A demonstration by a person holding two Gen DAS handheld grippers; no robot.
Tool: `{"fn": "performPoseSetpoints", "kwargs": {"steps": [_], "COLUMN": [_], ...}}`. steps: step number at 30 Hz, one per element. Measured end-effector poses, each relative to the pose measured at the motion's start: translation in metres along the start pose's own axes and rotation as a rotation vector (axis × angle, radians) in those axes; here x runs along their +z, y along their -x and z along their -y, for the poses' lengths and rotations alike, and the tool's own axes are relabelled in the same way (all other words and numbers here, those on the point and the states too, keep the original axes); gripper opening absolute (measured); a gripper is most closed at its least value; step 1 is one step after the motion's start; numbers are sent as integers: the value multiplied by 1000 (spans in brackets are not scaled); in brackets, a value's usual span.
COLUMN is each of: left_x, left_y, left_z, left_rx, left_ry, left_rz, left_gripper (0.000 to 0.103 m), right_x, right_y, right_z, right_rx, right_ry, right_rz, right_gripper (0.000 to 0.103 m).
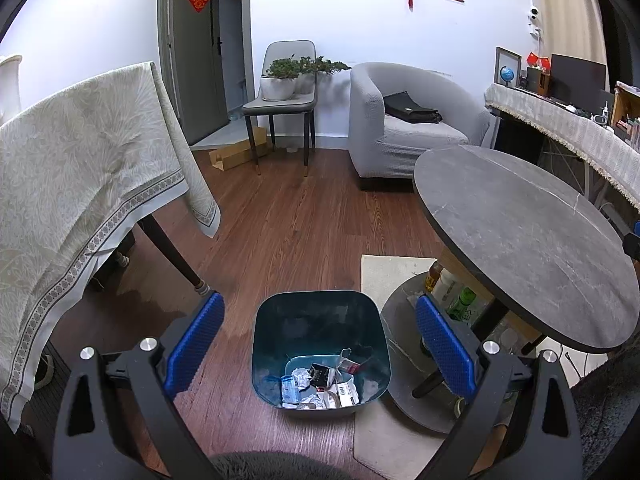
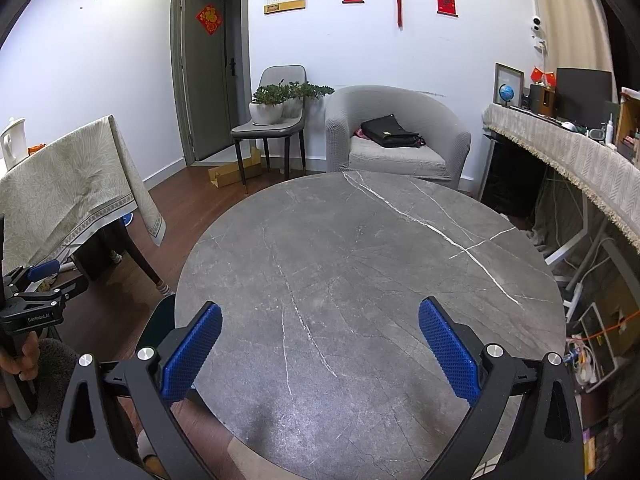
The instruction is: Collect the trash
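Note:
A dark teal trash bin (image 1: 320, 312) stands on the wooden floor beside the round grey table (image 1: 520, 240). Crumpled paper, wrappers and small packets (image 1: 320, 386) lie at its bottom. My left gripper (image 1: 320, 308) is open and empty, held above the bin with its blue pads (image 1: 192, 344) wide apart. My right gripper (image 2: 320, 316) is open and empty above the round grey marble tabletop (image 2: 360, 260), which shows no loose items. The left gripper also shows at the left edge of the right wrist view (image 2: 36, 280).
A table with a beige cloth (image 1: 80, 160) stands at left. A grey armchair (image 1: 400, 128) with a black bag, a chair with potted plants (image 1: 284, 92) and a cardboard box (image 1: 236, 154) stand at the back. Bottles (image 1: 456, 292) sit under the round table. A cluttered shelf (image 2: 580, 148) runs along the right.

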State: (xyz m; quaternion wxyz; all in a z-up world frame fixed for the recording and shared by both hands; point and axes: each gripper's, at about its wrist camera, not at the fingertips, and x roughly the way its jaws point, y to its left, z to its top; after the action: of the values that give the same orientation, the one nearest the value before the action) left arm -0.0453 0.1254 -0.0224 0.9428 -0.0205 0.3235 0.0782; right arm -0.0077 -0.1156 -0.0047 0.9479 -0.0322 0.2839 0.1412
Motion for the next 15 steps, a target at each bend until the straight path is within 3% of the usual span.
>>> {"fn": "performPoseSetpoints", "kwargs": {"steps": [15], "left_x": [0], "left_y": [0], "left_z": [2], "left_rx": [1], "left_ry": [-1], "left_rz": [0], "left_gripper": [98], "right_x": [0], "right_y": [0], "right_z": [1], "right_rx": [0], "right_ry": [-1], "right_rz": [0], "right_gripper": [100]}}
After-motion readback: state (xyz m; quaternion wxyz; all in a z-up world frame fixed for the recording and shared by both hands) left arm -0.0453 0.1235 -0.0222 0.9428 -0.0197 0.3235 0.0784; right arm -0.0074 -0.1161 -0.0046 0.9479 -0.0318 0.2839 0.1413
